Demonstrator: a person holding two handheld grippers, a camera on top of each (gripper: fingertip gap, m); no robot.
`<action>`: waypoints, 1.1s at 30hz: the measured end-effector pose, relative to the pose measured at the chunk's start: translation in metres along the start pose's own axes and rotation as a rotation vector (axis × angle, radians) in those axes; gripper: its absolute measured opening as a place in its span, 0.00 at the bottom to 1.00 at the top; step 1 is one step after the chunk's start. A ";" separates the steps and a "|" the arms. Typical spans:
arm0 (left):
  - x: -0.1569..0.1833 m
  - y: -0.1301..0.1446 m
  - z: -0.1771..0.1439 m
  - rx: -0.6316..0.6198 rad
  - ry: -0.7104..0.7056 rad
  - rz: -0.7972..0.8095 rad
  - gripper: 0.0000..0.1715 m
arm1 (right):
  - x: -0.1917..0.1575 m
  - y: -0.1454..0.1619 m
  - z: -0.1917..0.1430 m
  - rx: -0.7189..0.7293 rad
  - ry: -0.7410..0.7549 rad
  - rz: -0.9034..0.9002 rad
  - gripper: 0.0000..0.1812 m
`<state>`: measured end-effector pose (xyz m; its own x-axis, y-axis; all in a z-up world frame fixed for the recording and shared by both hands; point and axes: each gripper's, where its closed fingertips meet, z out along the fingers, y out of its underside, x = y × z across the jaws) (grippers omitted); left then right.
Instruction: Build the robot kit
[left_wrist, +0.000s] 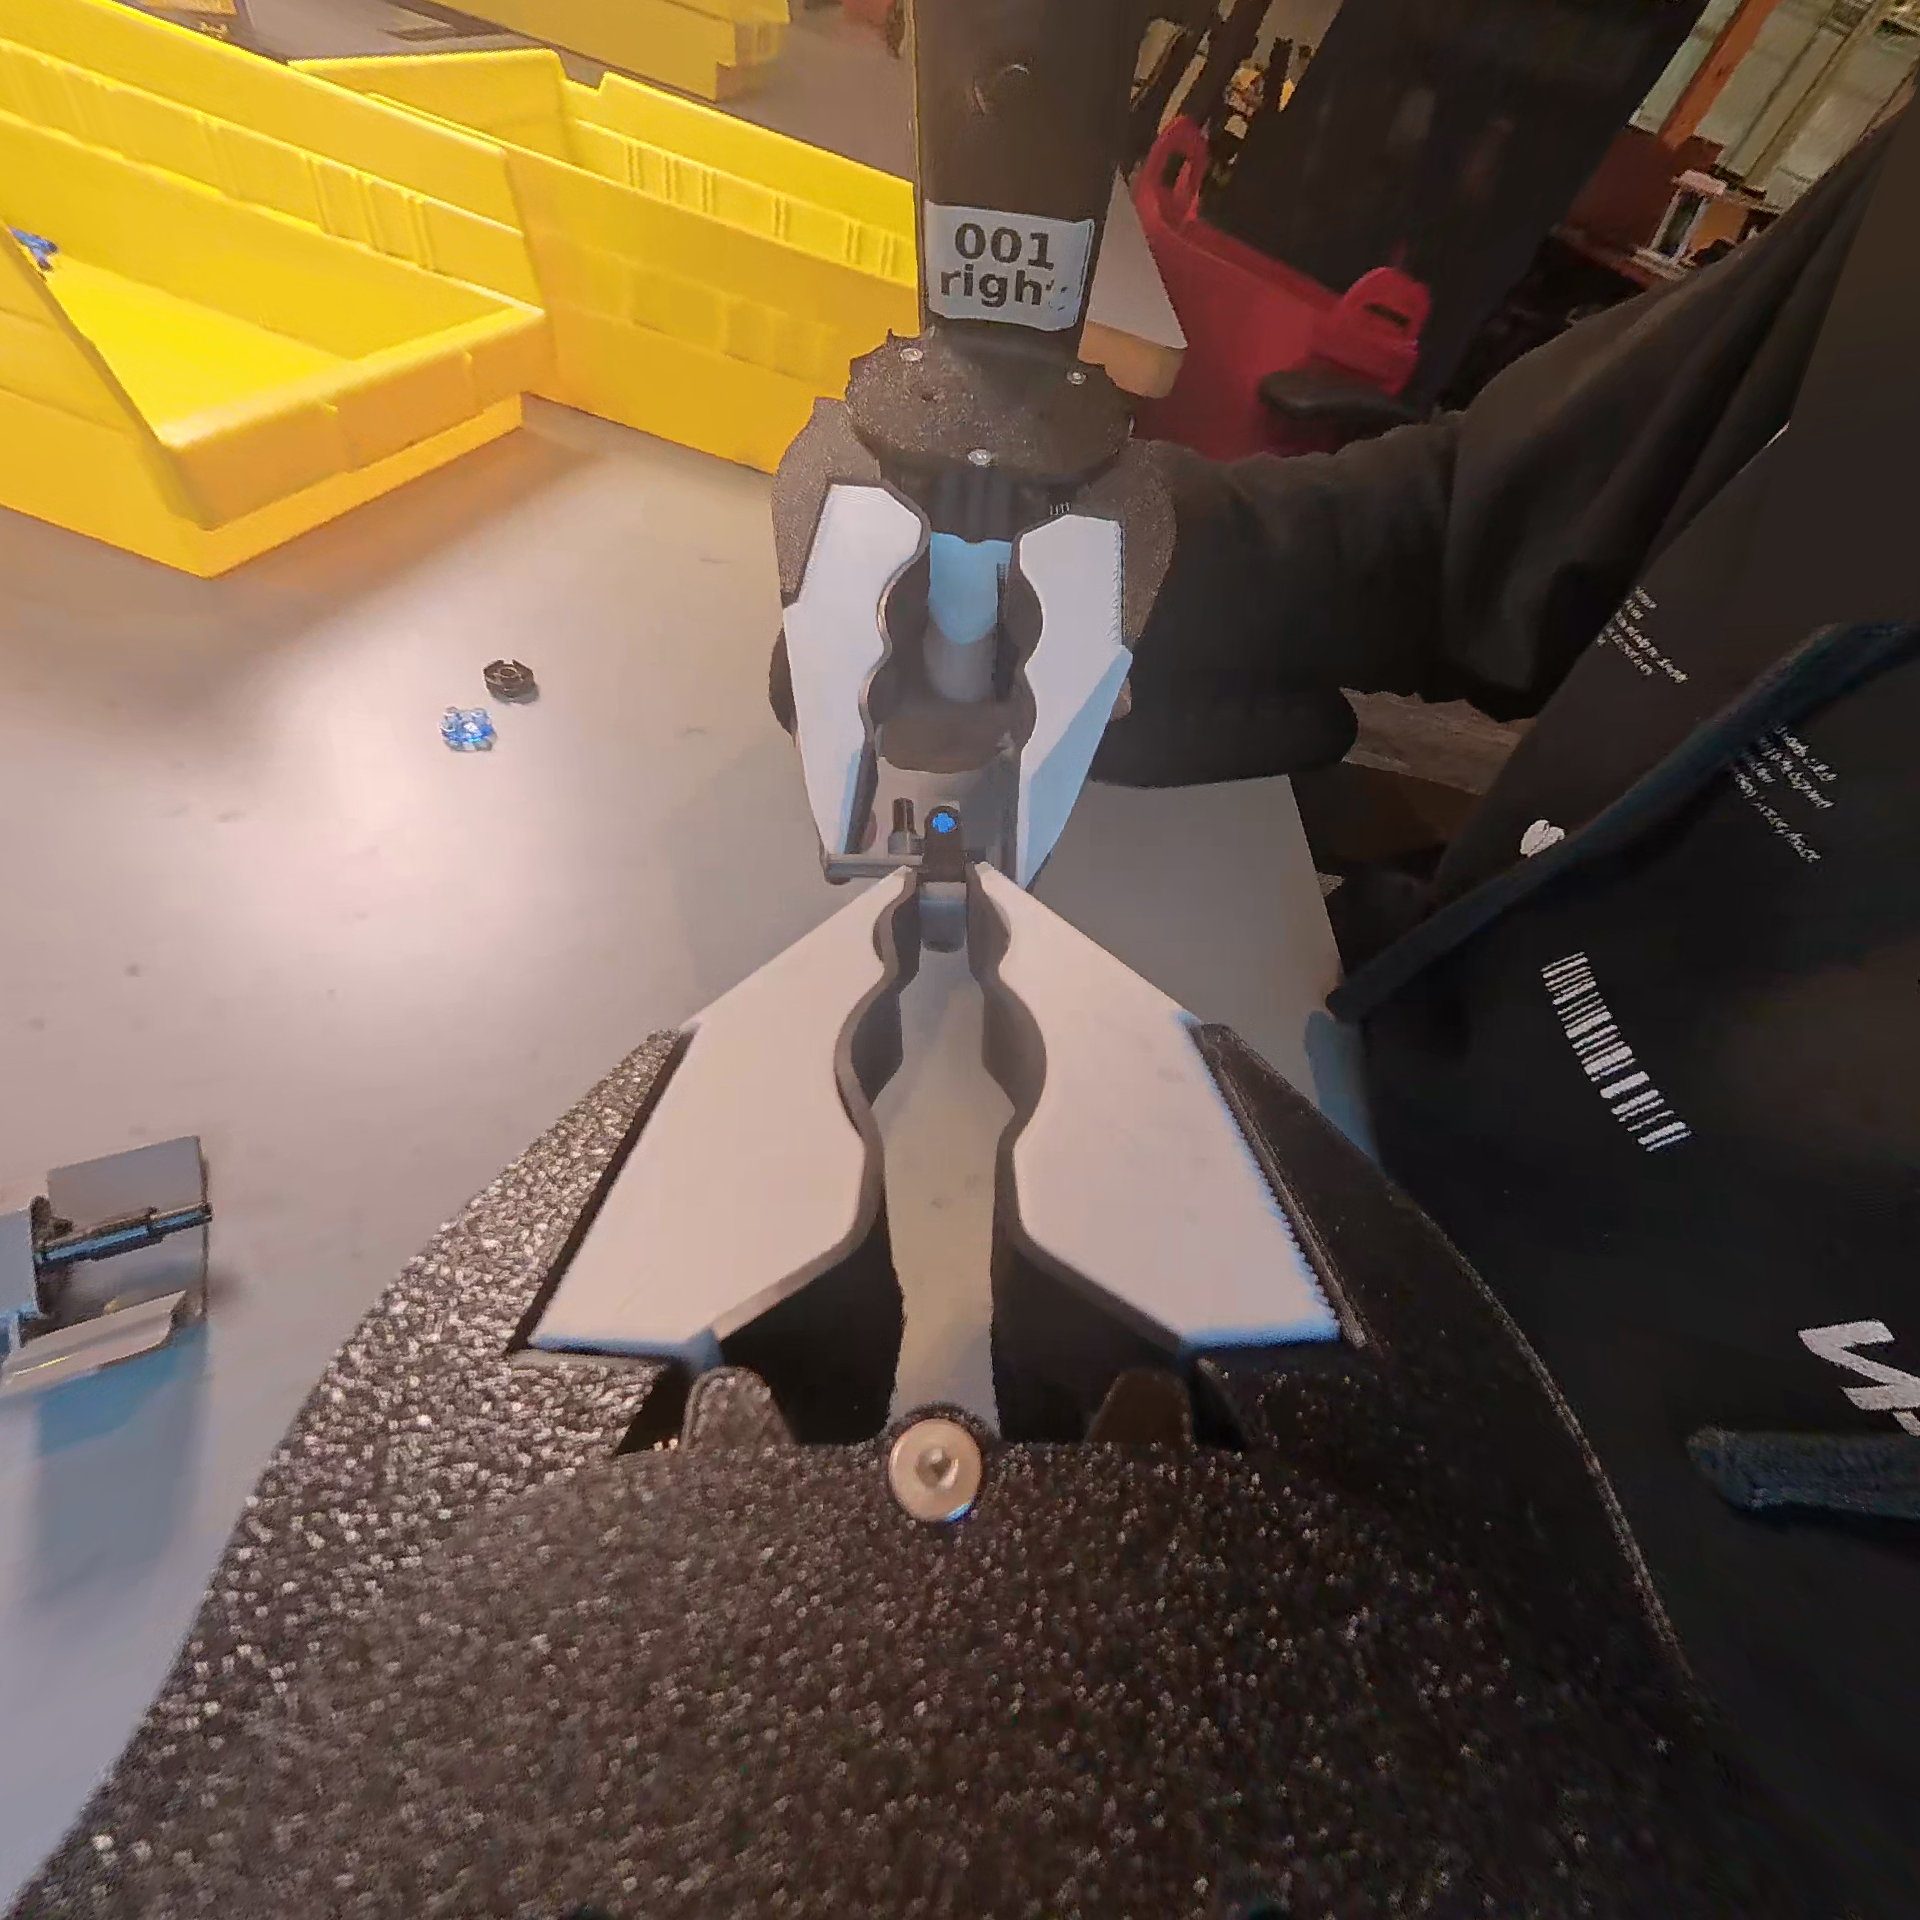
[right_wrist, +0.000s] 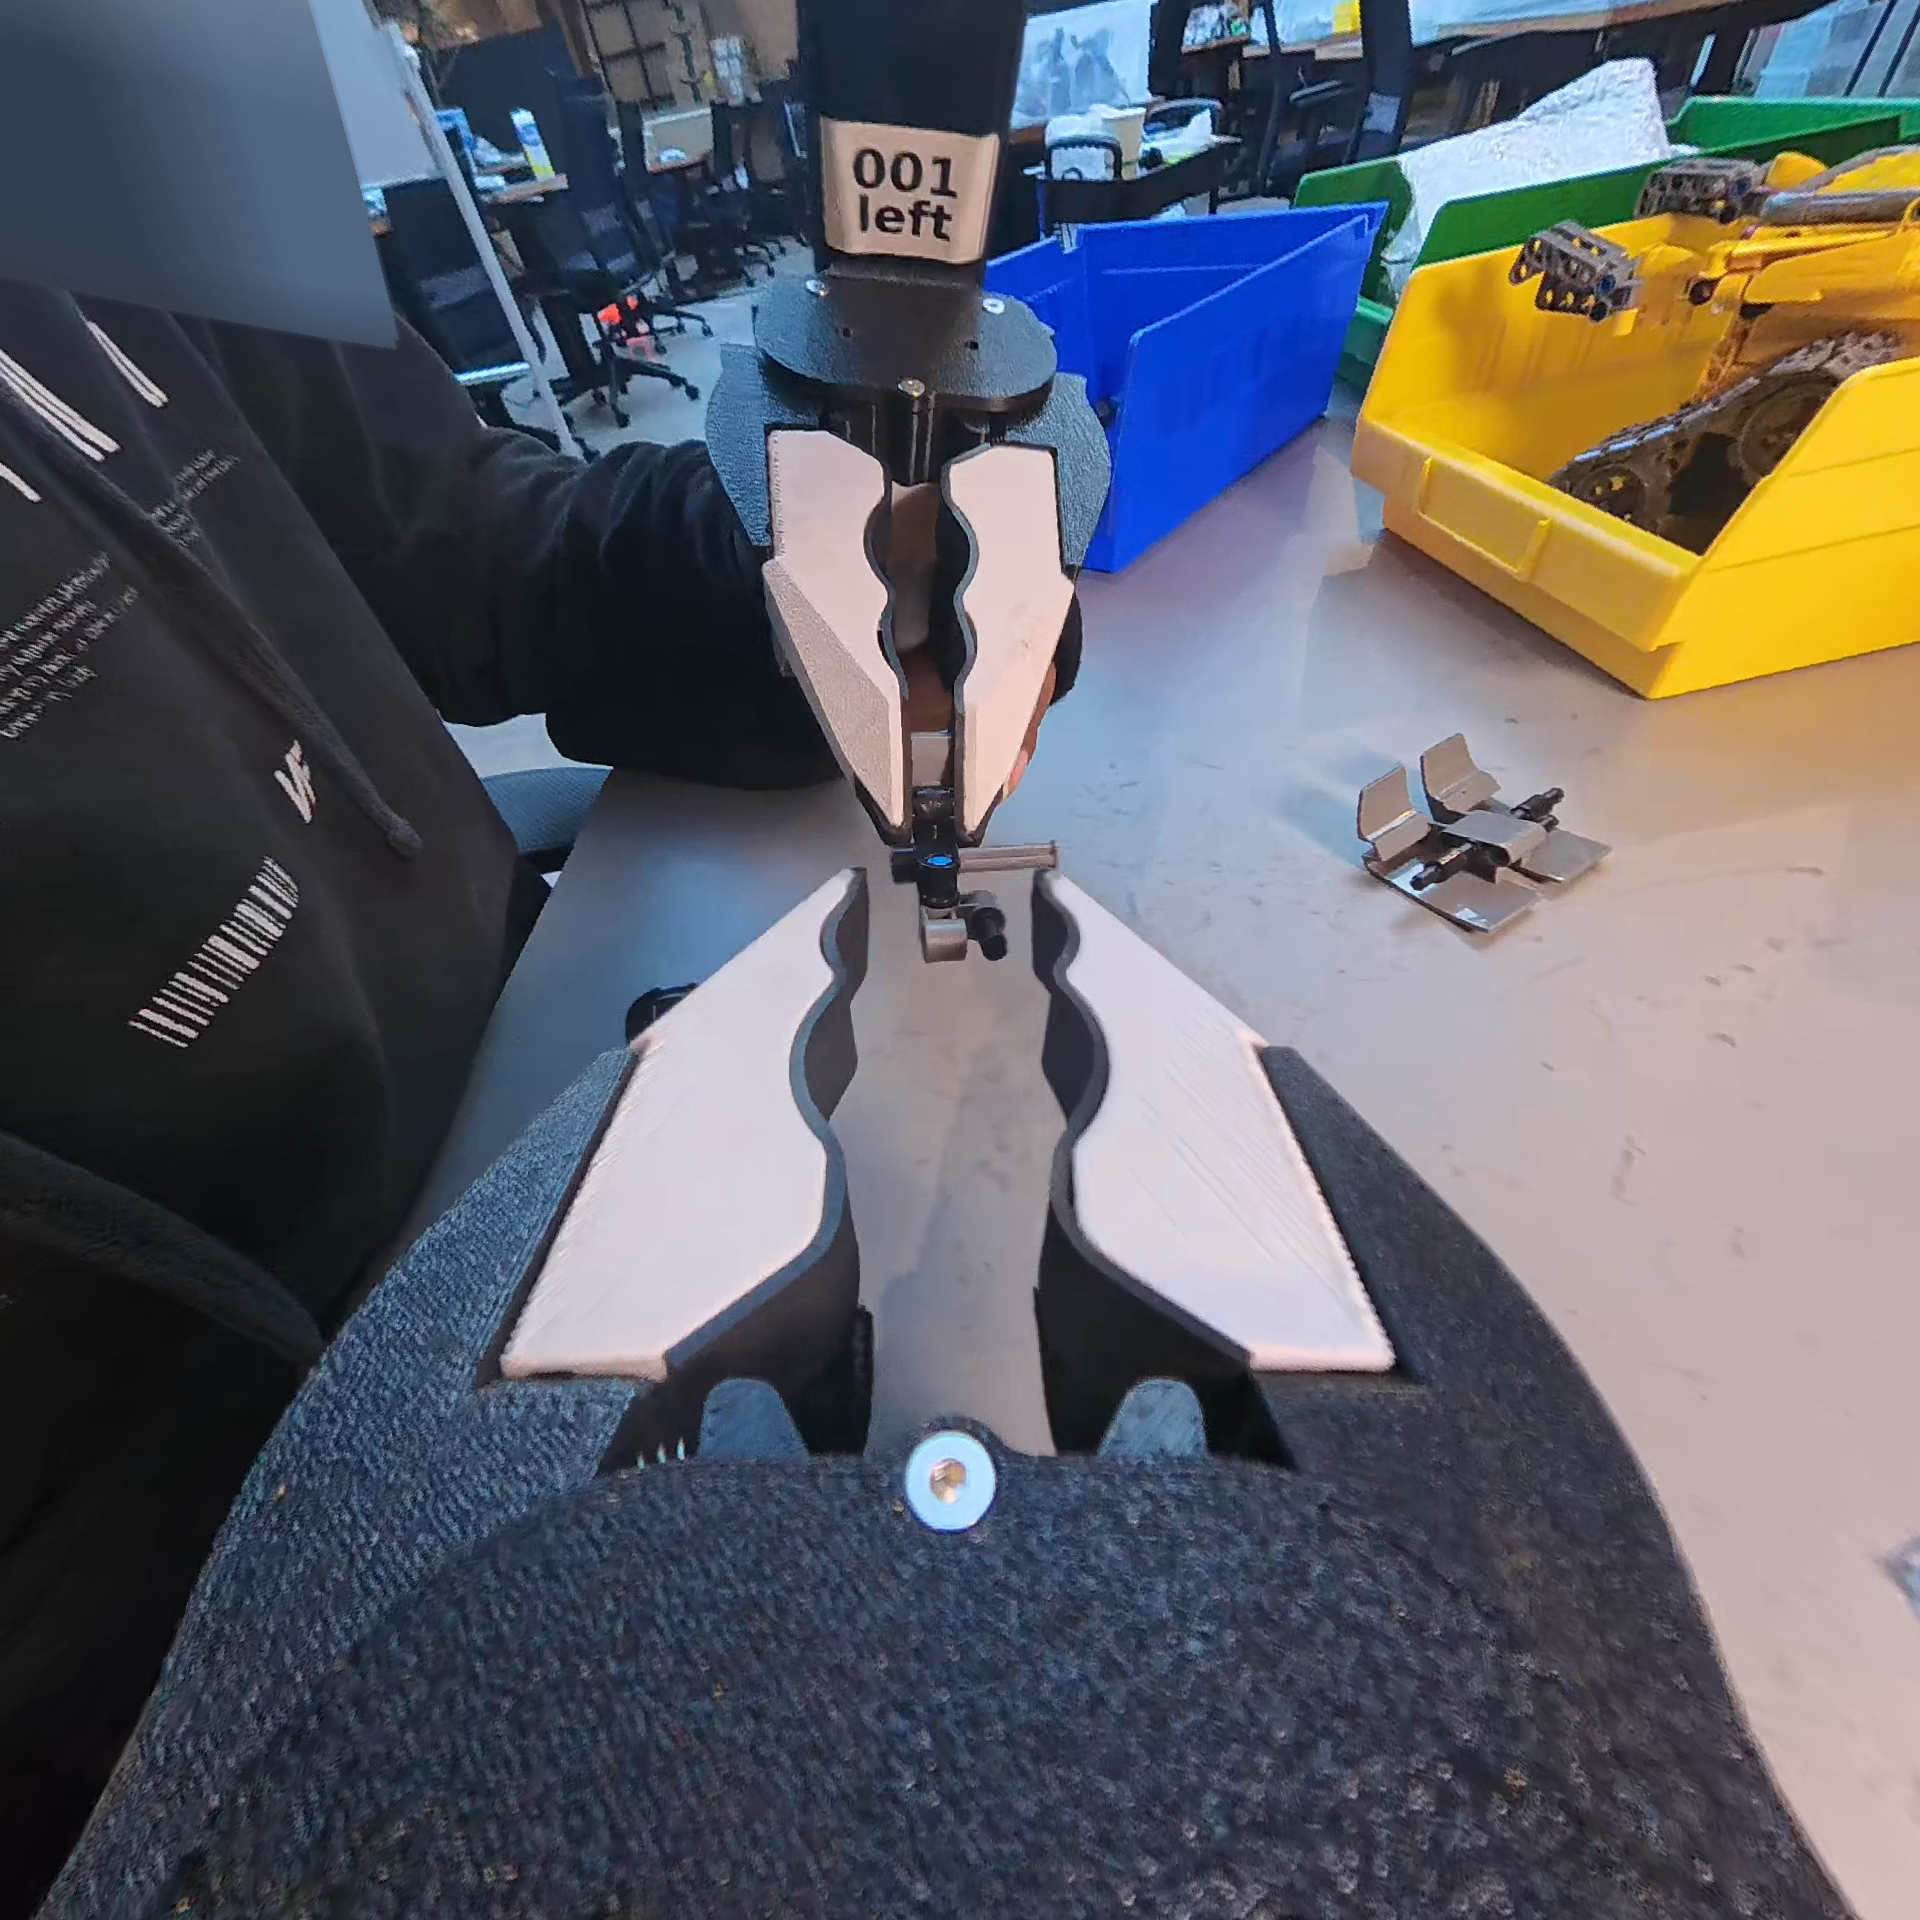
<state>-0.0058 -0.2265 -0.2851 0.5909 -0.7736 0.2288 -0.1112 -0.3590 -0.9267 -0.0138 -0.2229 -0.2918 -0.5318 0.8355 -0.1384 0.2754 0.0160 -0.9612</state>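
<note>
Left wrist view: the left gripper (left_wrist: 943, 883) has its jaws pinched narrow on a small grey-and-black pin-and-connector assembly (left_wrist: 928, 847), held above the worktop (left_wrist: 364, 935) near its right edge; it looks light, rigid and fiddly.

Right wrist view: the right gripper (right_wrist: 948, 883) has its jaws wide around the assembly without touching. Both carry white stickers.

The grippers face each other above the table (right_wrist: 1351, 1039); a small assembly (right_wrist: 940, 883) sits between their tips. Bins (right_wrist: 1558, 561) stand behind.
</note>
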 end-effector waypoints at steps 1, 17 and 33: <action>0.000 -0.001 0.000 0.007 0.002 -0.002 0.04 | -0.001 -0.001 0.000 0.007 -0.010 0.002 0.19; 0.006 -0.009 -0.003 0.064 0.057 -0.032 0.04 | -0.013 -0.017 -0.004 0.136 -0.145 0.120 0.17; 0.005 -0.025 -0.005 0.169 0.022 -0.034 0.13 | -0.002 -0.033 -0.008 0.270 -0.128 0.215 0.17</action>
<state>-0.0040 -0.2244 -0.2597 0.5740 -0.7745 0.2658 0.0454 -0.2940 -0.9547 -0.0149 -0.2206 -0.2576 -0.5856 0.7282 -0.3561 0.1795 -0.3120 -0.9330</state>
